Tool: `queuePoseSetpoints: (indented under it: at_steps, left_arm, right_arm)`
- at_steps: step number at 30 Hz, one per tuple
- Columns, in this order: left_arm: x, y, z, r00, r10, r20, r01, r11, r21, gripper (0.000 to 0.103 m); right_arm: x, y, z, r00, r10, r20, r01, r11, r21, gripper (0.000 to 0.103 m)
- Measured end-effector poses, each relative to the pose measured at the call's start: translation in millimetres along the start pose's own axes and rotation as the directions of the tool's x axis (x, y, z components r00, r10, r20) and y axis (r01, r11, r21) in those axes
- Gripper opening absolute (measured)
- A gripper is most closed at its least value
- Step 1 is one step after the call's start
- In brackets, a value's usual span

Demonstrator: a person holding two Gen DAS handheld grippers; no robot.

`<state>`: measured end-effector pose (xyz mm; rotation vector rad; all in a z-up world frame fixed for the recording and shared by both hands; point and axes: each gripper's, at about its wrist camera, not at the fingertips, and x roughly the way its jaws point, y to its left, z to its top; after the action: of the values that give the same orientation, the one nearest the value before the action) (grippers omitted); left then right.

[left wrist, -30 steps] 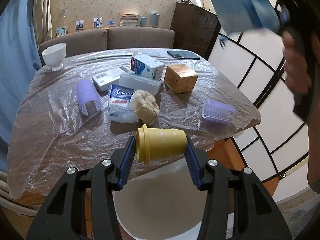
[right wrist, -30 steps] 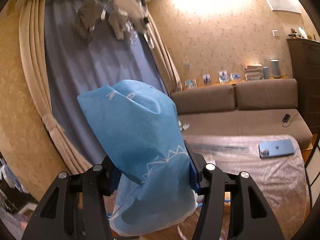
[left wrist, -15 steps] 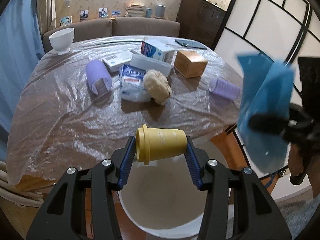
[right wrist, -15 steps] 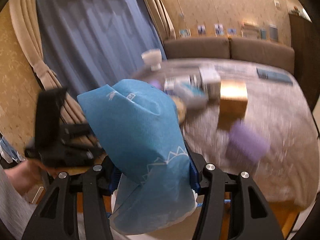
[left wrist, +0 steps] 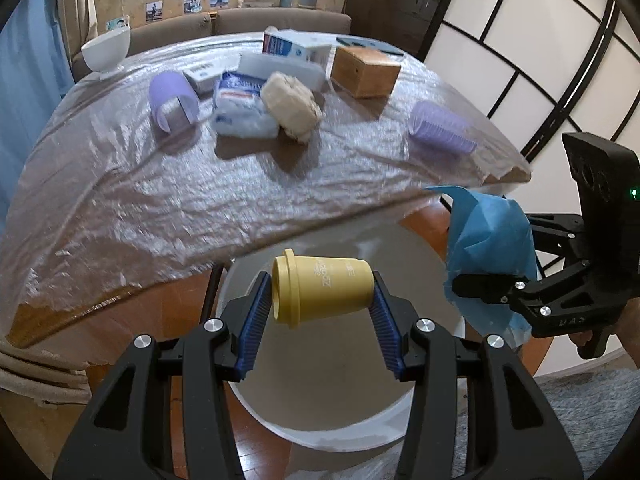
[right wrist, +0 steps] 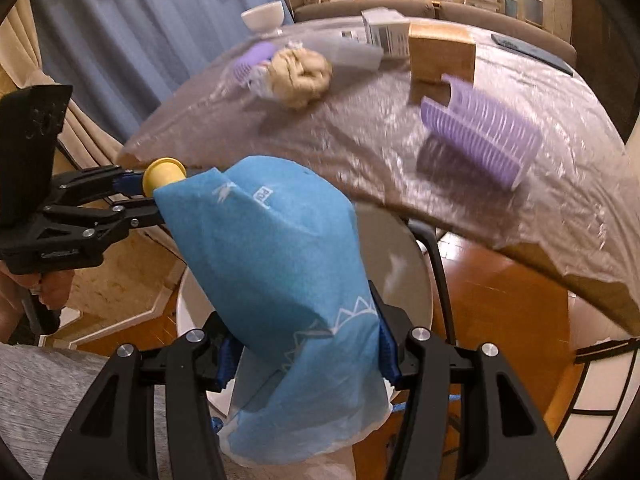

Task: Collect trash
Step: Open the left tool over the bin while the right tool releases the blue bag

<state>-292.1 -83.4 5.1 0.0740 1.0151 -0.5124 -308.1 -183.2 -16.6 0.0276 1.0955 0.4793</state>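
Plastic film covers the round table (left wrist: 140, 208), and below its near edge a white bin (left wrist: 332, 404) stands open on the wooden floor.

The yellow cup (left wrist: 324, 292) lies on its side between the blue pads of the left gripper (left wrist: 320, 312), clamped lid to base, directly above the bin's mouth. It is rigid, smooth plastic, tapered, with a flanged lid. The blue wrapper (right wrist: 276, 276) is pinched in the right gripper (right wrist: 304, 352), above the bin's right side. It is thin, matte, creased sheet with white print, folded into a loose peak; its lower edge hangs limp.

Step in hand: delivery of two trash items to the bin. The next move calls for both grippers to open while centred over the mouth. The cup should drop straight. The wrapper is light and may cling to a pad or drift past the rim.

On the table lie two lilac ribbed rollers (left wrist: 440, 128), a crumpled beige wad (left wrist: 292, 108), a soft tissue pack (left wrist: 240, 108), cartons and a wooden box (left wrist: 366, 72). Motion blur leaves it unclear which of these count as trash.
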Motion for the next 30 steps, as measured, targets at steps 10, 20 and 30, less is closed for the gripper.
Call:
queuePoseSetpoints:
  at_steps: [10, 20, 30]
  left_arm:
    - [23.8, -4.6, -18.1, 0.998, 0.035, -0.059, -0.034, 0.999, 0.029, 0.050]
    - [45.9, -0.1, -30.9, 0.993, 0.063, -0.100, -0.060, 0.998, 0.035, 0.050]
    - [74.0, -0.2, -32.6, 0.985, 0.088, -0.146, -0.079, 0.995, 0.063, 0.050]
  right_arm:
    - [30.0, 3.5, -8.7, 0.998, -0.038, -0.057, 0.037, 0.999, -0.016, 0.053]
    - [51.5, 6.4, -13.6, 0.992, -0.067, -0.105, 0.066, 0.998, -0.016, 0.053]
    - [72.6, 3.3, -15.7, 0.983, -0.122, -0.140, 0.121, 0.992, -0.015, 0.053]
